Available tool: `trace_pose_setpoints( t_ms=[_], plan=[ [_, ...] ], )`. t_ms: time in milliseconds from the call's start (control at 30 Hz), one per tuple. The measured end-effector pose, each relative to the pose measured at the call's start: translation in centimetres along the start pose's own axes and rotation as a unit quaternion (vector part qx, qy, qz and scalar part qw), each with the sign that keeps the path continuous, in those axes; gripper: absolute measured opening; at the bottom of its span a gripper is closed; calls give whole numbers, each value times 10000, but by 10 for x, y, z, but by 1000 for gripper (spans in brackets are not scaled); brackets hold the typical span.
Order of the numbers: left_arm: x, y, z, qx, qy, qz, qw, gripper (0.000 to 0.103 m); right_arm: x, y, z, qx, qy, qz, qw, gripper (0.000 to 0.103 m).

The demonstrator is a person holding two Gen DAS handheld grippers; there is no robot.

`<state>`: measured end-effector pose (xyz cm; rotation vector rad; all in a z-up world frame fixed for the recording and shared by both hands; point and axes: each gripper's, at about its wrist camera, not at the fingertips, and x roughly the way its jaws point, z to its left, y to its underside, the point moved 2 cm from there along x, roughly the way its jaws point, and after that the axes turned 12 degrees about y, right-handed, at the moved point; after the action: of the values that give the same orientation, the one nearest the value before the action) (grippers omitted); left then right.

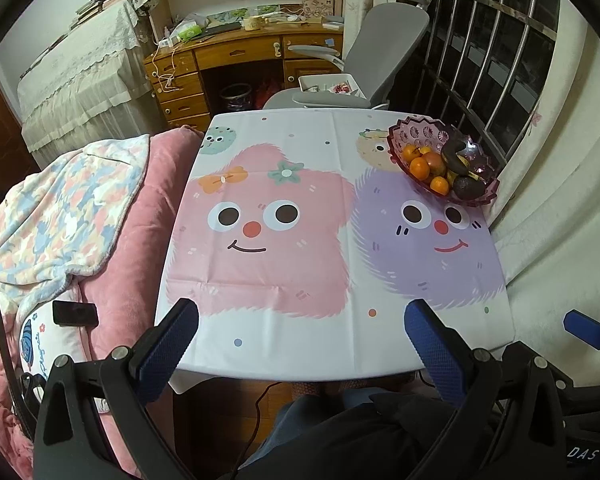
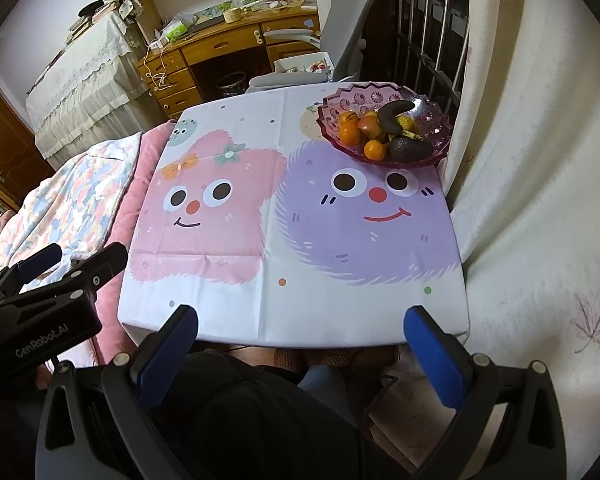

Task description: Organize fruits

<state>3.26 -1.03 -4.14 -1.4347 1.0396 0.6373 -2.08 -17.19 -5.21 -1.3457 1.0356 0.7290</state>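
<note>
We see a purple glass fruit bowl (image 1: pixel 444 160) with a scalloped rim at the far right corner of the table (image 1: pixel 332 344), which is covered by a cloth printed with a pink and a purple fuzzy face. The bowl sits just above the purple face, near the window bars. Inside it lie several oranges (image 1: pixel 419 169), a reddish apple-like fruit (image 1: pixel 435 162), a dark avocado (image 2: pixel 410 149) at the near rim, and a blackened, curved banana (image 2: pixel 396 114) across the top. The banana's long axis runs roughly left to right across the bowl, its curve arching toward the far side, with a yellower piece (image 2: pixel 406 124) beneath it. The avocado's long axis also lies roughly crosswise. Both tools hang over the table's near edge, well apart from the bowl: the left gripper (image 1: pixel 302 322) has its blue-padded fingers spread wide with nothing between them, and the right gripper (image 2: pixel 300 322) likewise holds its fingers wide apart and empty.
</note>
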Motion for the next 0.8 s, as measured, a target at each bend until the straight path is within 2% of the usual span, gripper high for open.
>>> trace_pose_setpoints(
  t_ms=[800],
  plan=[
    [3, -3, -3, -58, -57, -9, 10000, 102, 1, 0, -3, -25, -29, 21, 10000, 103]
  ],
)
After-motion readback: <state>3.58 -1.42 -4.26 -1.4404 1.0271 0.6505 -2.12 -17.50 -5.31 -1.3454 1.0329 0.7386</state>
